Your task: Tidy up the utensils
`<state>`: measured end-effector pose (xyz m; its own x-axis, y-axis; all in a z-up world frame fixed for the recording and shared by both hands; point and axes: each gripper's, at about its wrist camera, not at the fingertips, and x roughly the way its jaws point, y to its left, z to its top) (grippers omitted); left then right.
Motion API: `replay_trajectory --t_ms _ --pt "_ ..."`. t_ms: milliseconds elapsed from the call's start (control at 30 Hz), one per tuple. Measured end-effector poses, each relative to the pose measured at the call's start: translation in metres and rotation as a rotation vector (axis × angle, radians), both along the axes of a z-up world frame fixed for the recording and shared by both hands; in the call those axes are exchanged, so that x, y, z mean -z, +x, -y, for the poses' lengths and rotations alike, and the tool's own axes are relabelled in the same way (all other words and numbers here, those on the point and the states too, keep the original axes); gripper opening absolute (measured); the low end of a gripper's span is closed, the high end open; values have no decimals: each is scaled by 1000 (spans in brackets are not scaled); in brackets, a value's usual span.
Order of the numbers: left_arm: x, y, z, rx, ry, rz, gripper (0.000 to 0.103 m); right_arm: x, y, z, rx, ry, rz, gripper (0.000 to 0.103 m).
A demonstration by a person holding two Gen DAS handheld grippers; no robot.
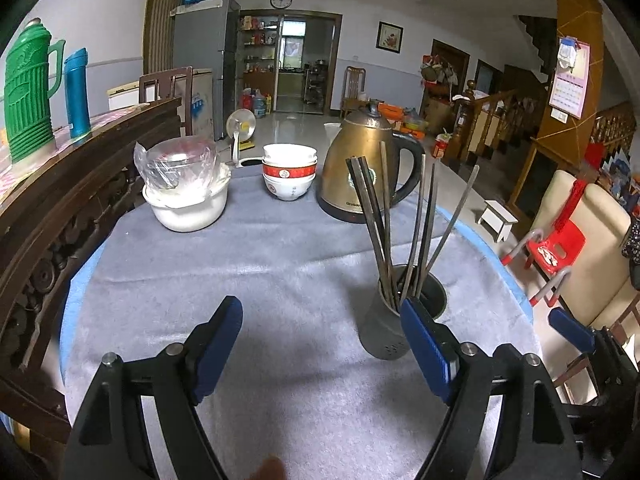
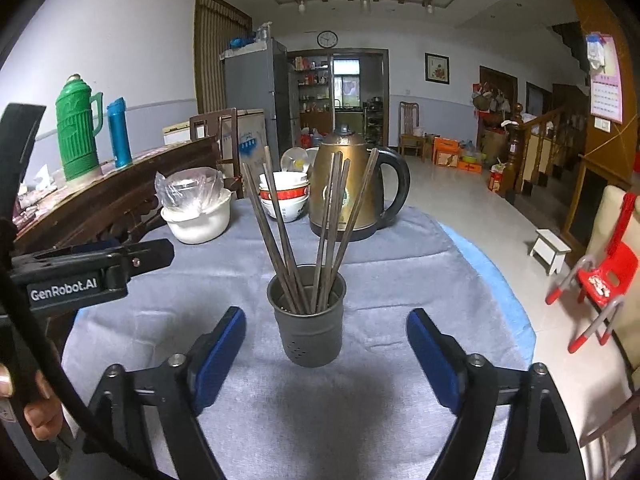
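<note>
A dark grey metal utensil cup (image 2: 310, 322) stands upright on the grey cloth, holding several dark chopsticks (image 2: 280, 236) that fan out upward. In the right wrist view it sits just ahead of my right gripper (image 2: 326, 344), centred between the open, empty blue-padded fingers. In the left wrist view the cup (image 1: 384, 320) stands to the right, just beyond the right fingertip (image 1: 416, 320) of my left gripper (image 1: 320, 328), which is open and empty. The chopsticks (image 1: 400, 232) also show there. The right gripper's blue tip (image 1: 570, 326) shows at the far right.
At the table's far side stand a brass kettle (image 2: 348, 188), stacked red-and-white bowls (image 1: 289, 176) and a white pot with a bagged bowl (image 1: 186, 196). A dark wooden sideboard (image 1: 60, 200) with green and blue flasks runs along the left. A red chair (image 2: 600, 280) stands right.
</note>
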<state>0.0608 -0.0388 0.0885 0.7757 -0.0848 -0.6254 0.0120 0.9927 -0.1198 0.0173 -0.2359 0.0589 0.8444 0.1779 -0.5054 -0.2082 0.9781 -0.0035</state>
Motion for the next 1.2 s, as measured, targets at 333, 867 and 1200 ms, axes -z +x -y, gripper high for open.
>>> replay_trajectory --t_ms 333,867,1200 --pt "-3 1 6 10 16 10 95 -10 0 3 18 -30 36 98" --pt "-8 4 9 4 48 4 101 -14 3 4 41 -71 52 99" --pt "-7 7 11 -5 67 -9 101 -19 9 11 95 -71 58 99"
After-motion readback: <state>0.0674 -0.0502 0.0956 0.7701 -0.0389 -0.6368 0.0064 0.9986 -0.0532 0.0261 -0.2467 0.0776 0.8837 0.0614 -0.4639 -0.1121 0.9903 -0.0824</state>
